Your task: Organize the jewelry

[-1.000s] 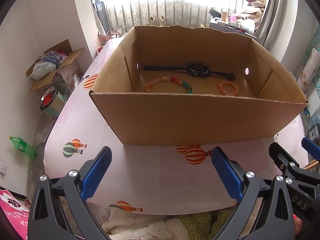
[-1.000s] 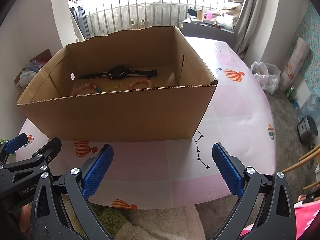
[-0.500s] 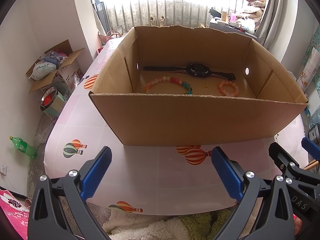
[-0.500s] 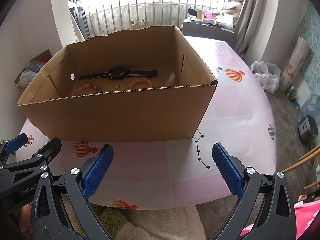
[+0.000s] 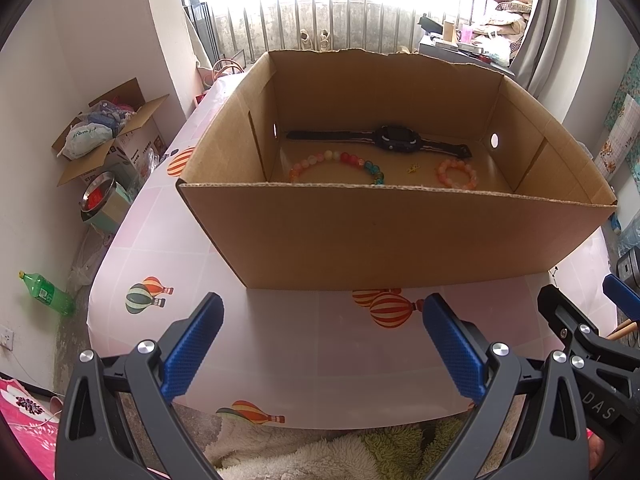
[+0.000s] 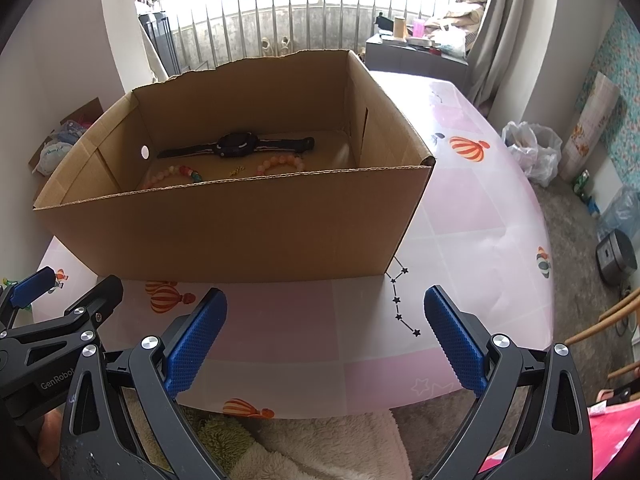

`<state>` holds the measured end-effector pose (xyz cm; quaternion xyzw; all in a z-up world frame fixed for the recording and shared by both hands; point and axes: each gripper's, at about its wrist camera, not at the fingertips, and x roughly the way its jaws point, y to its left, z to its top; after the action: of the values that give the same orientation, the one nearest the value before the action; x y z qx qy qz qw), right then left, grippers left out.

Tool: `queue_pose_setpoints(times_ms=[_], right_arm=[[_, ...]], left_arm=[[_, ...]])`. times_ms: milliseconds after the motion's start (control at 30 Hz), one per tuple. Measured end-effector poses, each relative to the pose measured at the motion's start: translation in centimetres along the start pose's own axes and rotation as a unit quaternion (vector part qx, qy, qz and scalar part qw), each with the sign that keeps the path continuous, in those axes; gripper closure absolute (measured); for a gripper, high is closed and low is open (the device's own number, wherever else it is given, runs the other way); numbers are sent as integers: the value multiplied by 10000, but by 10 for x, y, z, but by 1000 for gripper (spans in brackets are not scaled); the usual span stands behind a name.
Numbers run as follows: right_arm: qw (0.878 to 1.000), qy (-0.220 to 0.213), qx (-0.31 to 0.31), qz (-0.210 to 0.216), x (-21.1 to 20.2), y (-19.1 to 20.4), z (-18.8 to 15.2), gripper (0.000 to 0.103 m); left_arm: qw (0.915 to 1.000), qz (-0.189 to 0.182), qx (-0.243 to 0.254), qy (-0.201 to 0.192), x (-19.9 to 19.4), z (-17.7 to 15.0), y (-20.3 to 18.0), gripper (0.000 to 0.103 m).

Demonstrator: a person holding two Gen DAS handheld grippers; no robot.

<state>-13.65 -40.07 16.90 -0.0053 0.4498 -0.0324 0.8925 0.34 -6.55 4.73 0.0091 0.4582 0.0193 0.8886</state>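
Note:
An open cardboard box (image 5: pixel 392 236) (image 6: pixel 240 236) stands on the pink table. On its floor lie a black watch (image 5: pixel 394 139) (image 6: pixel 236 145), a long multicoloured bead bracelet (image 5: pixel 340 162) (image 6: pixel 176 173), a small orange bead bracelet (image 5: pixel 457 173) (image 6: pixel 280 163) and a tiny gold piece (image 5: pixel 413 168) (image 6: pixel 237 170). My left gripper (image 5: pixel 320 344) is open and empty, above the table's near edge in front of the box. My right gripper (image 6: pixel 326 340) is open and empty, beside it to the right.
The table (image 5: pixel 280 340) has a pink cloth with balloon prints. Left of it on the floor are an open box of clutter (image 5: pixel 108 132), a metal bowl (image 5: pixel 98 196) and a green bottle (image 5: pixel 48 292). Right are plastic bags (image 6: pixel 532 152) and a wooden chair (image 6: pixel 612 320).

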Motion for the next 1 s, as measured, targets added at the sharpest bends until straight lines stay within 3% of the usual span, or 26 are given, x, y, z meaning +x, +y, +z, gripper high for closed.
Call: queue_pose_setpoints(times_ms=[1000], right_arm=[[10000, 15, 18, 18, 0, -1, 0, 8]], left_arm=[[10000, 0, 6, 25, 1, 0, 0, 5]])
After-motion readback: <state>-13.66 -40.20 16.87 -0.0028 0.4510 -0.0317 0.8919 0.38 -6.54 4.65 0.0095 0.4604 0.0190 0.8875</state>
